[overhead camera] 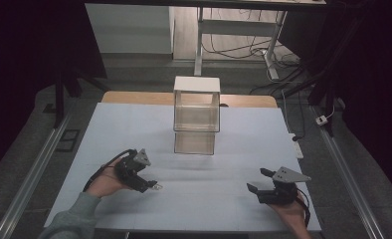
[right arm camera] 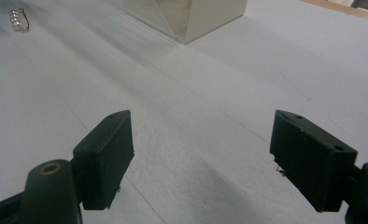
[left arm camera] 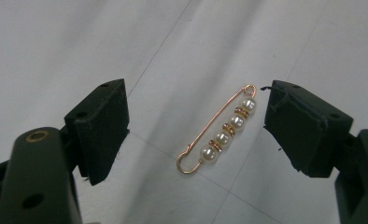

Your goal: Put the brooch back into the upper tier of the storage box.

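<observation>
Nothing is picked up yet: your pearl brooch pin (left arm camera: 222,132) lies flat on the table (overhead camera: 234,199), at about 7 o'clock from the clear box (overhead camera: 196,117). Your left gripper (left arm camera: 196,126) stands wide open astride the pin, touching nothing. Your right gripper (right arm camera: 205,158) is likewise wide open and empty, at 5 o'clock.

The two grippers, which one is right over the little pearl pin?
The left gripper. Its open jaws stand on either side of the pearl pin lying on the table. The right gripper, also open, has just bare table between its jaws.
</observation>
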